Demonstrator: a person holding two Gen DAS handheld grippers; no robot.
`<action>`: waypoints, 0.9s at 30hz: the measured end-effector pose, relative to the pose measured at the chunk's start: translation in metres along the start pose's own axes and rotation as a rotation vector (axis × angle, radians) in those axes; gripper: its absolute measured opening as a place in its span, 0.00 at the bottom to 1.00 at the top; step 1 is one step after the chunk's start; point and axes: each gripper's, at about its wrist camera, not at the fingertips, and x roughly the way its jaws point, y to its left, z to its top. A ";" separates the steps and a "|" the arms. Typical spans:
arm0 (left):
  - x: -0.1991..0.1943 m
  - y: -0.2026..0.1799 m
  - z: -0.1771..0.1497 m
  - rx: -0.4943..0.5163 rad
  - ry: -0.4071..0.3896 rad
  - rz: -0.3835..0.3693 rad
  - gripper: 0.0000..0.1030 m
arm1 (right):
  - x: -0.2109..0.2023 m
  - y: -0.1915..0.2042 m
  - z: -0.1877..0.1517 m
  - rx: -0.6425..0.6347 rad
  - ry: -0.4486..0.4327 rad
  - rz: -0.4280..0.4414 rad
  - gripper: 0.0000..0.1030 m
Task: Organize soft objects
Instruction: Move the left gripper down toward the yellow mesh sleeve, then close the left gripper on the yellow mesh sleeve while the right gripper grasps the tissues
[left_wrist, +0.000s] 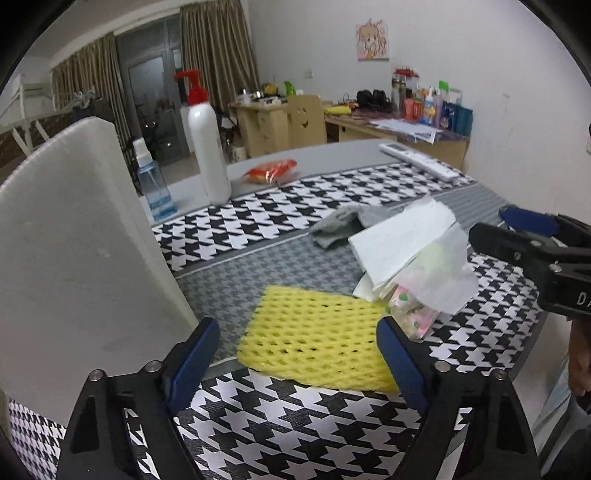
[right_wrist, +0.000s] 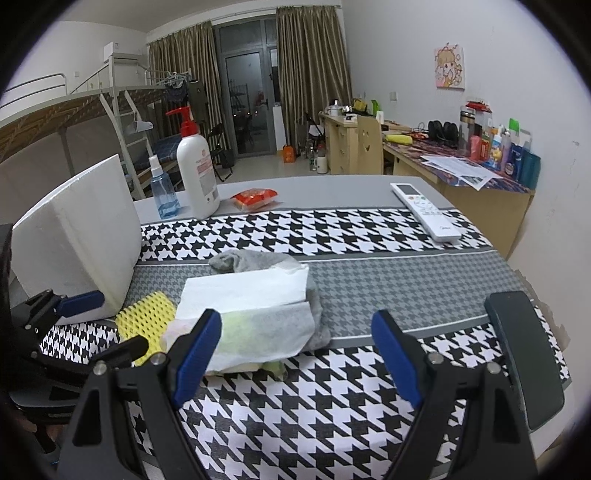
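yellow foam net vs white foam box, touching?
Cannot tell. Left wrist view shows cloth between the yellow foam net and white foam box; right wrist view shows them meeting.

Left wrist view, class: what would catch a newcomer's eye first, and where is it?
The yellow foam net stands out, lying flat on the black-and-white checked cloth between the open left gripper fingers. Just right of it sits a loose pile of white tissues over a small packet, with a grey sock behind. A tall white pump bottle with a red top stands at the far edge.

Dim, even indoor light; soft focus, strong fisheye bending, dark corners.
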 end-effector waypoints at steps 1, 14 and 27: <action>0.002 0.000 -0.001 0.001 0.011 -0.004 0.79 | 0.001 0.000 0.000 -0.003 0.006 0.000 0.84; 0.021 0.003 -0.005 0.002 0.096 -0.038 0.64 | 0.018 -0.003 -0.010 0.028 0.081 0.031 0.84; 0.018 -0.002 -0.003 0.020 0.087 -0.148 0.15 | 0.031 0.002 -0.007 0.041 0.116 0.099 0.82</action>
